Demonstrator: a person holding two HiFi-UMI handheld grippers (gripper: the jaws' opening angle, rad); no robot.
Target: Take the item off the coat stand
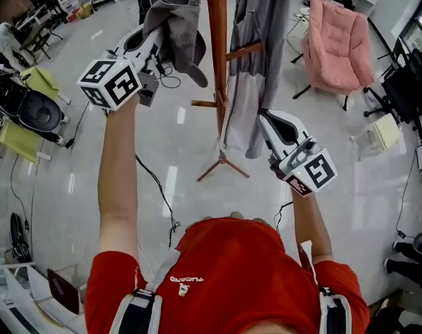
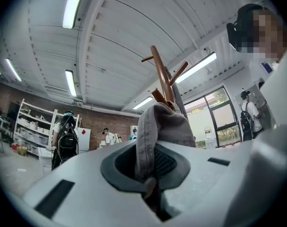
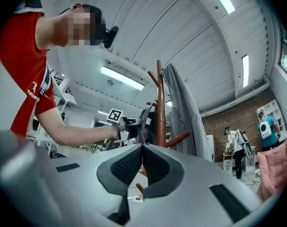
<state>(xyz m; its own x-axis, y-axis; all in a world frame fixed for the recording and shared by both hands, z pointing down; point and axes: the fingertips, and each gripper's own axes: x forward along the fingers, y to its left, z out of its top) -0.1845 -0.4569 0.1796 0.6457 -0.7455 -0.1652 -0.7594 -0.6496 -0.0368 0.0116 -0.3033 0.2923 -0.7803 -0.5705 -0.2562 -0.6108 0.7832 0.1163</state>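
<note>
My left gripper (image 1: 157, 39) is clamped on the grey cloth cap (image 1: 182, 30), which is up at the top pegs of the brown wooden coat stand (image 1: 218, 61). A long grey garment (image 1: 258, 54) hangs to the right of the pole. My right gripper (image 1: 267, 120), lower down, has its jaws pressed together with nothing between them.

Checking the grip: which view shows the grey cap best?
Left gripper view: grey cap pinched between its jaws. Head view shows it hanging beside the coat stand; right gripper view, small and distant.
</note>
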